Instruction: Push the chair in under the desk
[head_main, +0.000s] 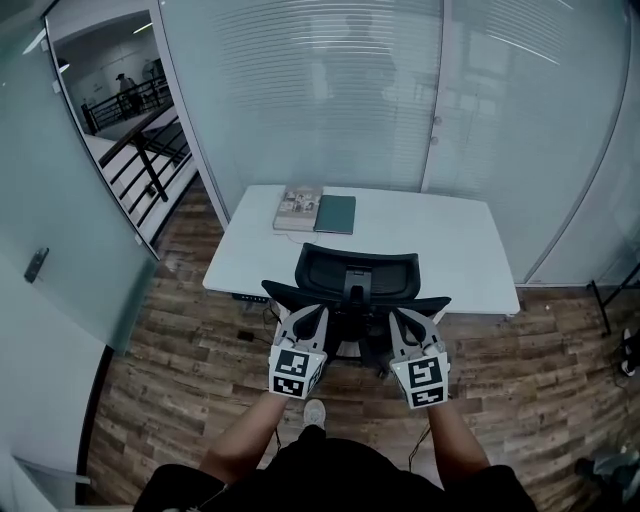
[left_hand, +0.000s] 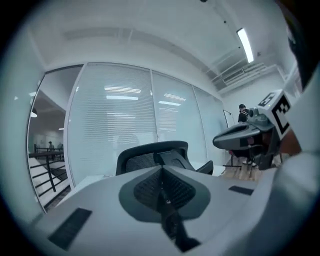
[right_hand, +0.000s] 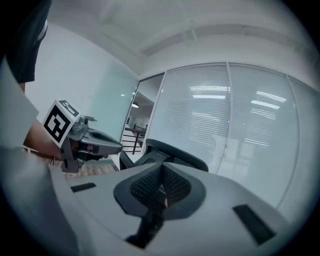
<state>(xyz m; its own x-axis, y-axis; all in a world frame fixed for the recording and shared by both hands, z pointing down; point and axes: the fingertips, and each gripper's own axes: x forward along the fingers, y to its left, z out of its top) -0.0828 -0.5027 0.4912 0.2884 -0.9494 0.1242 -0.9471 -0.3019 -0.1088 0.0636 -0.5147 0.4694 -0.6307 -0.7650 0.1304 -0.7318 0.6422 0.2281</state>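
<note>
Left tongs (head_main: 306, 314) and right tongs (head_main: 406, 317), closed empty, face the chair (head_main: 357, 272).

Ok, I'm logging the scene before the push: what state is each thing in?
left tool: shut, empty, short of the chair.
right tool: shut, empty, short of the chair.
chair: upright, back toward the person, at the desk's near edge.
books: closed, flat, side by side on the desk.
</note>
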